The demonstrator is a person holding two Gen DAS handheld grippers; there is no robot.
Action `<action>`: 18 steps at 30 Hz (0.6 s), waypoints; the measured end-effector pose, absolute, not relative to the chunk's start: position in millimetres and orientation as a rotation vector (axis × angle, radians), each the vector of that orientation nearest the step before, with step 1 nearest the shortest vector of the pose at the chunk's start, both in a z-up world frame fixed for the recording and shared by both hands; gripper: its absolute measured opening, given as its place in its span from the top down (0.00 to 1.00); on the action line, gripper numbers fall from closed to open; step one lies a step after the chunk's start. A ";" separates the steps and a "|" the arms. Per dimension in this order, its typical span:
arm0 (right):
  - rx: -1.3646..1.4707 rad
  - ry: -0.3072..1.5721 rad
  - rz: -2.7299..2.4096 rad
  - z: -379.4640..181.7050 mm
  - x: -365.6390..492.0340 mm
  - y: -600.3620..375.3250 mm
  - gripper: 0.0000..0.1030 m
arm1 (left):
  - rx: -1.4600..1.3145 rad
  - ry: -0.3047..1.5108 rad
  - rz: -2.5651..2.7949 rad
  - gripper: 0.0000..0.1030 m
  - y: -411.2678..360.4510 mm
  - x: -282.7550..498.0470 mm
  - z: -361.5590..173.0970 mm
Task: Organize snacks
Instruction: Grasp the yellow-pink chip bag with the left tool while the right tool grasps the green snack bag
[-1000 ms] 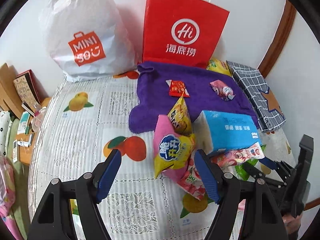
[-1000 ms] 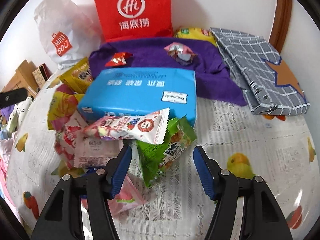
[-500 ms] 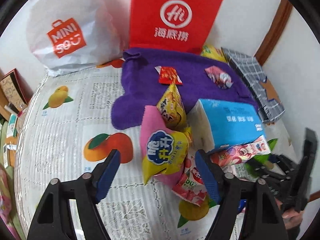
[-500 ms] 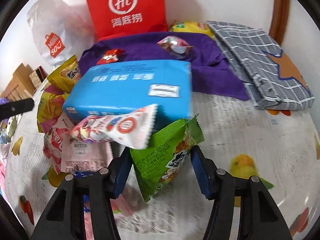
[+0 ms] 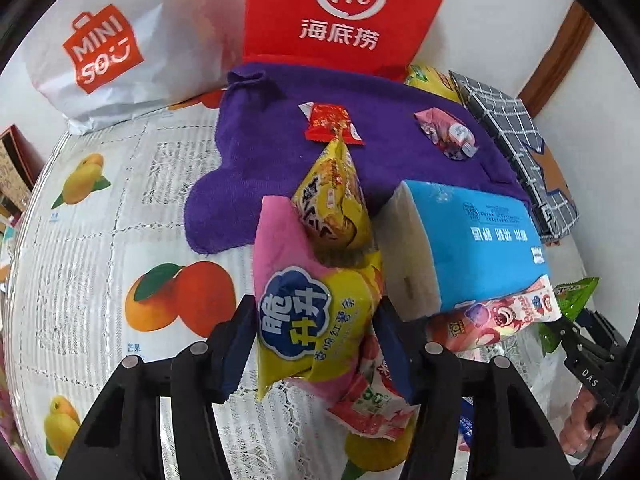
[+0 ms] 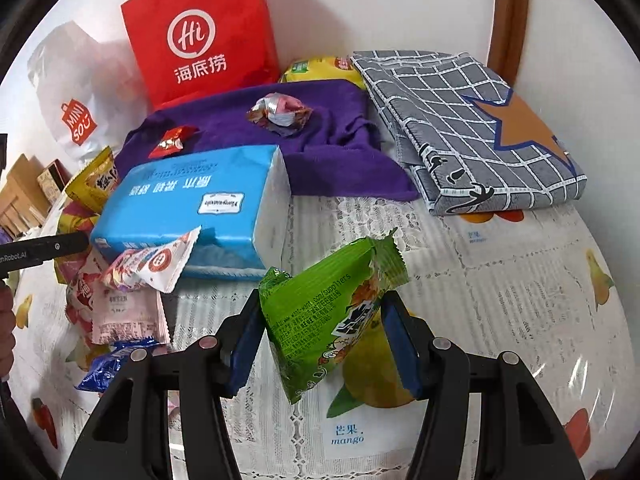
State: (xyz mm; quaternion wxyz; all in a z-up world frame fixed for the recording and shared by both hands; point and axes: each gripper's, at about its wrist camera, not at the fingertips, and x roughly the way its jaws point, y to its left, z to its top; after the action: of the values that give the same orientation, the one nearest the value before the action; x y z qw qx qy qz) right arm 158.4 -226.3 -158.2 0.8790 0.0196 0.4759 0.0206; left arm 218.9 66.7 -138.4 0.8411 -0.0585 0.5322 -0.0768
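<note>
We've got the left gripper (image 5: 316, 344) with its jaws closing around the pink-and-yellow chip bag (image 5: 312, 312) standing upright at the pile's near left, while the right gripper (image 6: 320, 332) already pinches the green snack pack (image 6: 328, 312), lifted off the counter (image 6: 500, 300).
</note>
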 end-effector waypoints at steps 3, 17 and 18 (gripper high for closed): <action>0.035 0.982 0.047 -155.4 156.4 -224.9 0.44 | -0.132 1.110 -0.173 0.52 69.3 213.4 -133.4; 0.033 0.929 0.059 -127.2 131.9 -222.6 0.44 | -0.145 1.025 -0.100 0.53 89.6 178.0 -93.4; 0.033 0.922 0.061 -123.2 129.7 -222.8 0.44 | -0.147 1.019 -0.098 0.53 90.6 175.2 -90.5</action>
State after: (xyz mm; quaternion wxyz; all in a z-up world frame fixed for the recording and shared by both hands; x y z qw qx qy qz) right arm 129.7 -222.8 -123.2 0.8950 0.0159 0.4449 0.0292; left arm 175.2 90.6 -90.5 0.8692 -0.0701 0.4872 -0.0469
